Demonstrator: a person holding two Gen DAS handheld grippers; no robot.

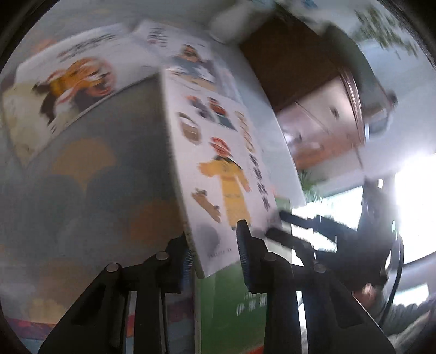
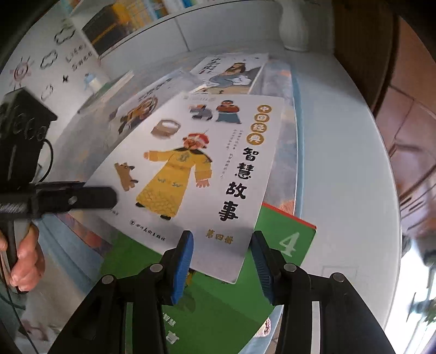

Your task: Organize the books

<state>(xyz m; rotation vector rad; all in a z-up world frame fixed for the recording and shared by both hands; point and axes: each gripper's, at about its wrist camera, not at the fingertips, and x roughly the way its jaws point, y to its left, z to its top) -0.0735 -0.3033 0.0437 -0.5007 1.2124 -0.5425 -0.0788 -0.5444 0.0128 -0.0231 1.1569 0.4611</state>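
Worktop (image 2: 340, 152) is white and round-edged, with picture books spread across it. Your task thing is the white storybook (image 2: 190, 168) with the yellow-robed figure: it lies tilted over the green book (image 2: 288, 239) marked 4, long axis running from your near side up and away, bottom edge nearest you.

Left gripper (image 1: 215, 253) is the nearer one: the book's spine corner sits between its jaws, narrow gap, but blur means you cannot tell whether the pads actually press.

Right gripper (image 2: 222, 261) hangs over the bottom right corner, jaws half wide and either side of the edge, not pinching.

In the way: the green book directly beneath, two more white-cover books (image 2: 231, 70) far behind, a white vase (image 2: 297, 24) at the far edge.

Person's hand (image 2: 24, 261) grips the left handle.
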